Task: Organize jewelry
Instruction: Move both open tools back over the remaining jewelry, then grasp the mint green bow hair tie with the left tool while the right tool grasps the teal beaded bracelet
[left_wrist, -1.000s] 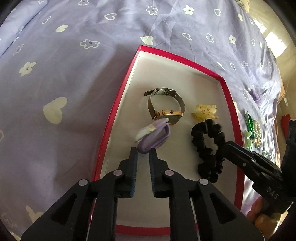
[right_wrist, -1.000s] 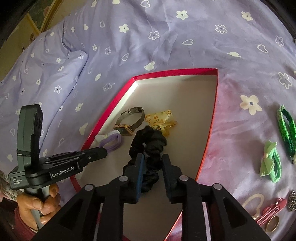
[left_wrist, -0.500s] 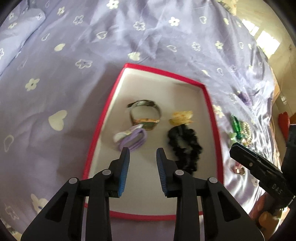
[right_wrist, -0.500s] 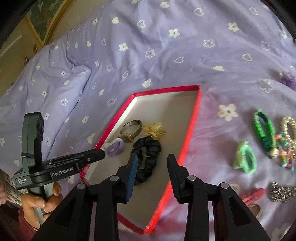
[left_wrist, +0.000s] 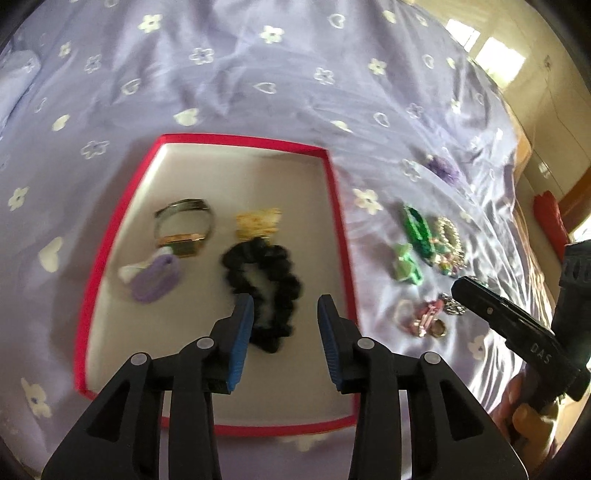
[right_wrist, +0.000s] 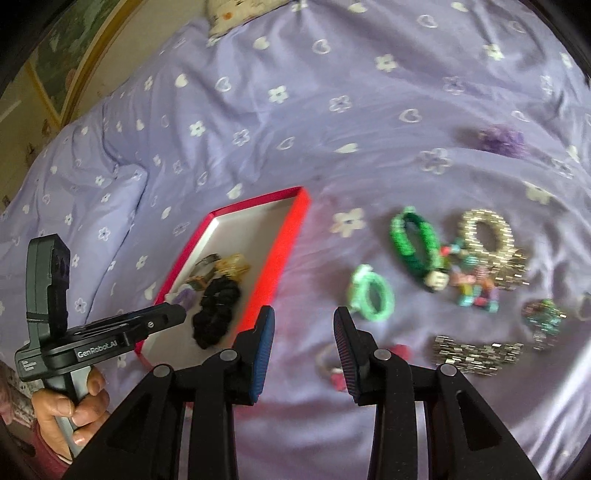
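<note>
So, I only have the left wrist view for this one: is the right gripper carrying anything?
Observer: No. The right wrist view shows the right gripper open, with nothing between its fingers, above the bedspread beside the red tray.
Reviewer: Its body blocks my right edge. Is anything behind it?
Observer: Yes, a teal beaded piece lies on the bedspread, beyond a flat silver link bracelet.
Reviewer: And at the far end of the bed?
Observer: A pale patterned pillow sits at the top edge.
</note>
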